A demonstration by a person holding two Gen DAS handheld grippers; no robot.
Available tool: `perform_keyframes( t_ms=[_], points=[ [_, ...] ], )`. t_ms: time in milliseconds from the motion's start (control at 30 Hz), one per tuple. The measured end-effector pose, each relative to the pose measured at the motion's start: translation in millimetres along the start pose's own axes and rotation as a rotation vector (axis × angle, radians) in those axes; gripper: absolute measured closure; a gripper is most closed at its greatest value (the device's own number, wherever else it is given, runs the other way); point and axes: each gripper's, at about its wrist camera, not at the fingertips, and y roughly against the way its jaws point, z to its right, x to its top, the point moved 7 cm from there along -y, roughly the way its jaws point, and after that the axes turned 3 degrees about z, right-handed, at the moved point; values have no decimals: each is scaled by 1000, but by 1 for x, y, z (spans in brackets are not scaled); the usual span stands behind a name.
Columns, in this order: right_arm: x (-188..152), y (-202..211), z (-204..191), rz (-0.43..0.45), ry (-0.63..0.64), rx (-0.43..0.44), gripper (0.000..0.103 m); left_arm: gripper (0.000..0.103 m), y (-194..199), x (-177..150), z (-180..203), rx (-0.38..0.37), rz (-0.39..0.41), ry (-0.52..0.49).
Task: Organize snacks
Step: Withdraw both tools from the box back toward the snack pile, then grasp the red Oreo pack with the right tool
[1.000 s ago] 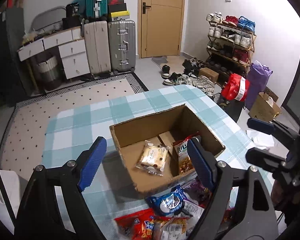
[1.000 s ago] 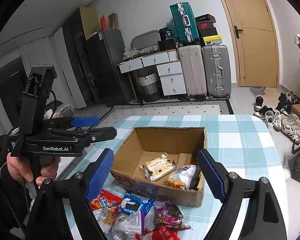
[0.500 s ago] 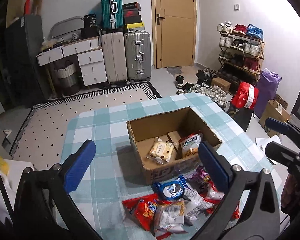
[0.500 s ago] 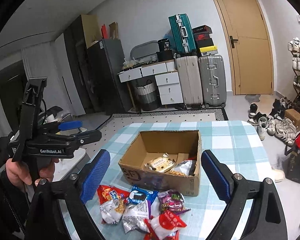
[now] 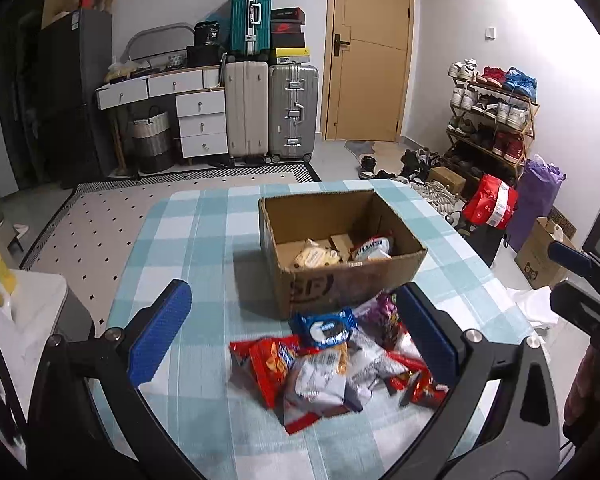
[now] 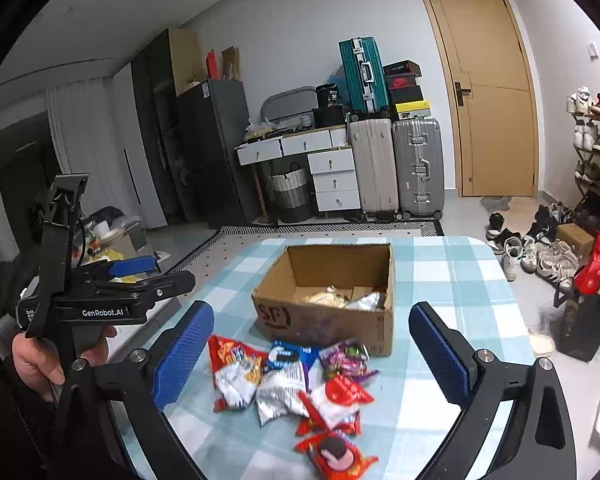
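On the checked table (image 5: 204,240): all task items lie on the blue-and-white cloth.
Cardboard box (image 5: 352,280): brown, open-topped, dark print on its near wall; stands at the middle of the table, beyond the loose packets.
Box contents: a pale yellow packet (image 5: 314,257) on the left, a silver-and-red packet (image 5: 374,246) on the right, lying side by side on the floor of the box.
Snack pile (image 6: 300,392): loose packets heaped on the cloth just near of the box, none touching a gripper.
Blue cookie packet (image 5: 326,327): blue with white lettering, at the far edge of the pile, close to the box wall.
Red chip packet (image 5: 270,364): red and orange, on the left of the pile.
Purple packet (image 6: 346,358): crinkled, on the right, nearest the box corner.
Left gripper (image 5: 296,336): jaws spread fully apart, nothing between the blue pads; held above the pile.
Right gripper (image 6: 312,356): jaws opening, wide apart, empty; held above the near edge of the pile.
Hand (image 6: 40,358): grasps the handle of the left gripper, at the left of the right wrist view.
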Motion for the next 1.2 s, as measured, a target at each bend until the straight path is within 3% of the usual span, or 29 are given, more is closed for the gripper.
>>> perform_keyframes(
  t_ms=[567,1200],
  points=[
    [-83,20,-2,-114,-9,-31,2,1,7,-68,-14,34,5,82],
    [-160,-53,24,-312,-18,-30,2,1,-54,-135,-29,0,-79,113]
  ],
)
